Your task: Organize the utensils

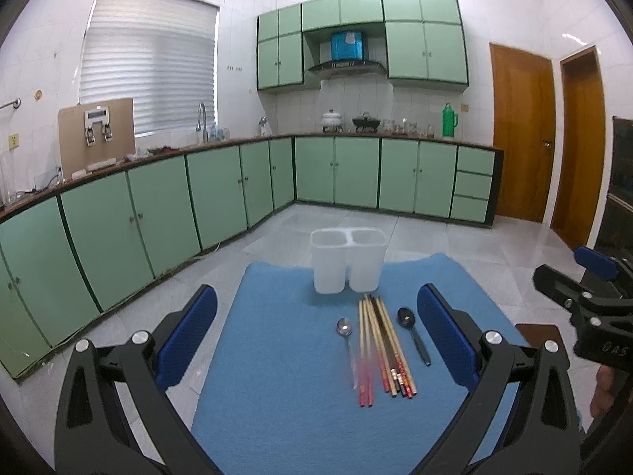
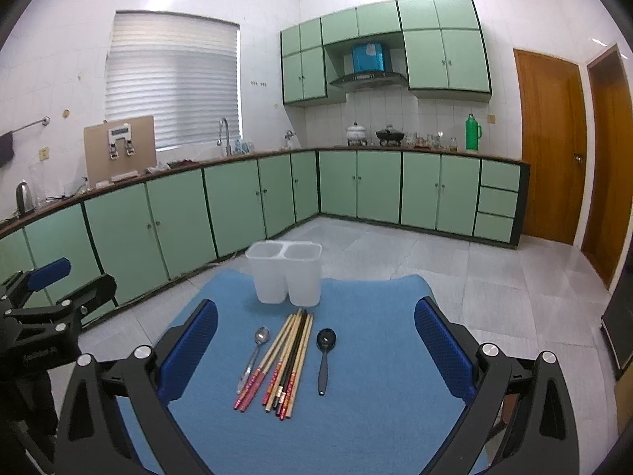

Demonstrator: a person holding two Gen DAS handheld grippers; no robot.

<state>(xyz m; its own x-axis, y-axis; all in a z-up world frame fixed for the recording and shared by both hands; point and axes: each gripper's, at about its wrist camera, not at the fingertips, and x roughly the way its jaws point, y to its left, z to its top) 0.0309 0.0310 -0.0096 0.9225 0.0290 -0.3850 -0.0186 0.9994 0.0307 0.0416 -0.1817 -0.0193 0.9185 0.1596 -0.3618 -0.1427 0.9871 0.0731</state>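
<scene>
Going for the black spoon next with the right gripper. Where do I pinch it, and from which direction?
Take the black spoon at mid-handle, coming straight down with the right gripper, fingers closing across the handle. It lies flat on the blue mat, bowl toward the white holder, with a clear gap from the chopsticks, so the slim handle is likely easier than the bowl.

left gripper (image 1: 316, 332) hovers with jaws spread wide, holding nothing; right gripper (image 2: 316, 336) beside it, level, jaws equally wide, also holding nothing
</scene>
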